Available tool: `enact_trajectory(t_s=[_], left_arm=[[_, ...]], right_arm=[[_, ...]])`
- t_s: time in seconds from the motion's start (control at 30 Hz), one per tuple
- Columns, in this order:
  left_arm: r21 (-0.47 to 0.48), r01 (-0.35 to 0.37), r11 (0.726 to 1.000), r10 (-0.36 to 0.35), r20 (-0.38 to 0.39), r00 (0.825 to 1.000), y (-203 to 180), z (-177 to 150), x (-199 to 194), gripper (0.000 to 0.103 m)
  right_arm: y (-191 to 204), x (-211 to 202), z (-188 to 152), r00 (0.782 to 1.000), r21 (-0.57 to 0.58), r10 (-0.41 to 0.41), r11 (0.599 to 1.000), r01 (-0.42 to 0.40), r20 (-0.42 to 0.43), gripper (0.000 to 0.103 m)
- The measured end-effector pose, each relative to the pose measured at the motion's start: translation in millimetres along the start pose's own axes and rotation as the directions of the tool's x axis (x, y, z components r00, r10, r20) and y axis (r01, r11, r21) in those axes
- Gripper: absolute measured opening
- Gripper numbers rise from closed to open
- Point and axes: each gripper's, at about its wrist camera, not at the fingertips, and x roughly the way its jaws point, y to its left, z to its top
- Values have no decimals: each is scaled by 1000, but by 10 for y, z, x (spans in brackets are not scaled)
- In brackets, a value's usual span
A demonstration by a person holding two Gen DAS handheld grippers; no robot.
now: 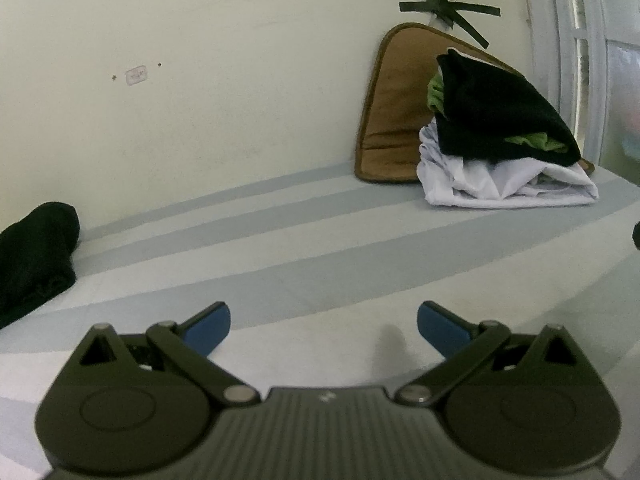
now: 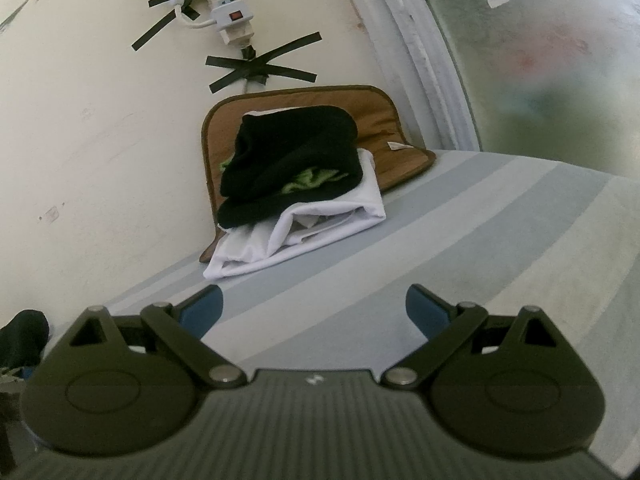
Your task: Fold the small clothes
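From the left wrist, the left gripper (image 1: 324, 326) hovers with its jaws spread and empty over the striped sheet (image 1: 280, 256), a crumpled black garment (image 1: 36, 256) lying at the left edge, cut off by the frame, and a stack of black, green and white clothes (image 1: 500, 140) resting against a brown cushion (image 1: 396, 120) by the wall. From the right wrist, the right gripper (image 2: 314, 314) is likewise wide apart and holds nothing, facing that stack. This looks like the gap between garments: the next move calls for reaching to the loose black piece, whose shape is hard to make out.

A black garment (image 1: 36, 256) runs off the left edge; frosted window glass (image 2: 560, 60) blurs everything behind.
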Motion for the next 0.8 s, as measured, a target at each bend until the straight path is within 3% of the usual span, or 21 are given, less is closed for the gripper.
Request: enact_trajectory(t_s=[0.33, 0.53, 0.8], left_arm=[[-67, 24, 997, -24, 5, 1000, 136, 7, -18, 103], [-64, -17, 998, 14, -45, 999, 136, -20, 44, 103], [-77, -30, 997, 27, -38, 999, 168, -18, 31, 103]], right_arm=[[-12, 12, 7, 1000, -2, 13, 1000, -13, -2, 100], [-8, 11, 8, 1000, -2, 13, 1000, -13, -2, 100], [-5, 2, 3, 1000, -1, 11, 1000, -11, -2, 100]])
